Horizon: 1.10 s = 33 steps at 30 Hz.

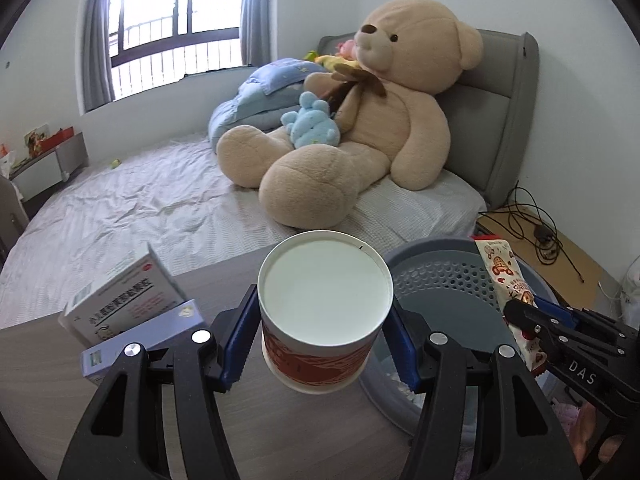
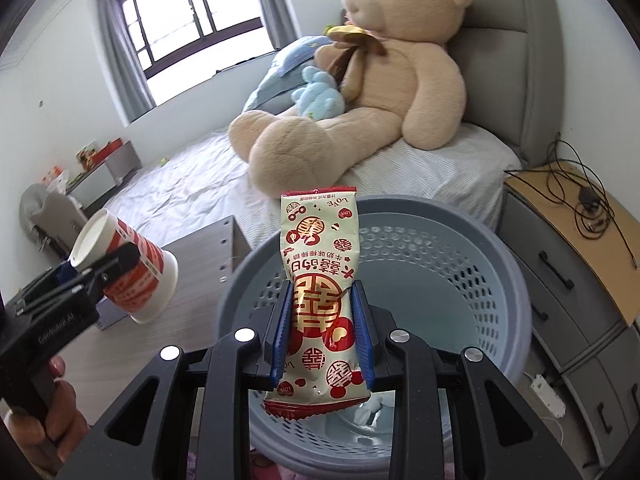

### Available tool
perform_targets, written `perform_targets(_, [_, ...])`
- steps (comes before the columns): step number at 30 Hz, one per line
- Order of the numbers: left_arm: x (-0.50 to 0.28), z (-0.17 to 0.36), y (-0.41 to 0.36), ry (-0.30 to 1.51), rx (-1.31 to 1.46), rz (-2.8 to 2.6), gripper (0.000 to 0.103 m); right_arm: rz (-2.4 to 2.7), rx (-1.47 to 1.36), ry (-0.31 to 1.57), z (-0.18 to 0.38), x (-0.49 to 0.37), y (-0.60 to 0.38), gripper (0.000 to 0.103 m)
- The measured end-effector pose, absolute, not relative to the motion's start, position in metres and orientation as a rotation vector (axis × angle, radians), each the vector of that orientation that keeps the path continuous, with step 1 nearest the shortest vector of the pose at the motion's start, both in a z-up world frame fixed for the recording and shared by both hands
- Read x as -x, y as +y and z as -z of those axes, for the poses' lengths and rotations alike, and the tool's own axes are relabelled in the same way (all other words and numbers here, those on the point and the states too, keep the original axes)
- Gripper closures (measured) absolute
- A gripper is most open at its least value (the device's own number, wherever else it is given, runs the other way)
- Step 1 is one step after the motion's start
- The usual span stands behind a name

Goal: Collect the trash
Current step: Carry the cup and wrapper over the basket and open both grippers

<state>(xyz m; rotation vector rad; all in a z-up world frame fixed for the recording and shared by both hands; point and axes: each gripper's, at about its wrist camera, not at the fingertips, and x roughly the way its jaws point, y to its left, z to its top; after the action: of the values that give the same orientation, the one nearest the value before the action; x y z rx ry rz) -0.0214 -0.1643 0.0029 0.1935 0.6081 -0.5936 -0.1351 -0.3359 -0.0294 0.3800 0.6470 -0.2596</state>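
My left gripper [image 1: 322, 320] is shut on a red-and-white paper cup [image 1: 324, 304], held on its side with its white base facing the camera, above the wooden table's right edge. In the right wrist view the cup [image 2: 136, 268] and left gripper [image 2: 108, 268] sit at the left. My right gripper [image 2: 322, 312] is shut on a cream-and-red snack wrapper [image 2: 320, 264], held upright over the blue-grey perforated trash basket [image 2: 460, 248]. The wrapper [image 1: 506, 276] and right gripper [image 1: 524, 316] also show at the right of the left wrist view, over the basket [image 1: 440, 276].
Two medicine boxes [image 1: 128, 300] lie on the wooden table [image 1: 280, 420] at left. A bed with a big teddy bear [image 1: 360, 120] lies behind. A nightstand [image 2: 580, 220] with cables stands right of the basket.
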Motion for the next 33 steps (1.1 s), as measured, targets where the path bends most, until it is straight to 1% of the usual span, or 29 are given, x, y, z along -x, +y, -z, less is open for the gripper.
perform_targets(7, [0.020,0.008,-0.195,0.645,-0.223,0.677,0.045,0.304,-0.406,0.635,0.034,0.140,-0.350,0.075])
perform_targets(10, [0.017,0.016,-0.204,0.697,-0.220,0.719,0.045,0.327,-0.427,0.625,0.037,0.145,-0.355,0.074])
perform_targets(28, [0.014,0.037,-0.249,0.755,-0.289,0.799,0.045,0.416,-0.479,0.658,0.052,0.149,-0.382,0.074])
perform_targets(32, [0.012,0.038,-0.250,0.770,-0.277,0.803,0.044,0.419,-0.495,0.653,0.053,0.150,-0.385,0.072])
perform_targets(33, [0.013,0.038,-0.249,0.769,-0.279,0.801,0.041,0.420,-0.497,0.651,0.053,0.151,-0.385,0.072])
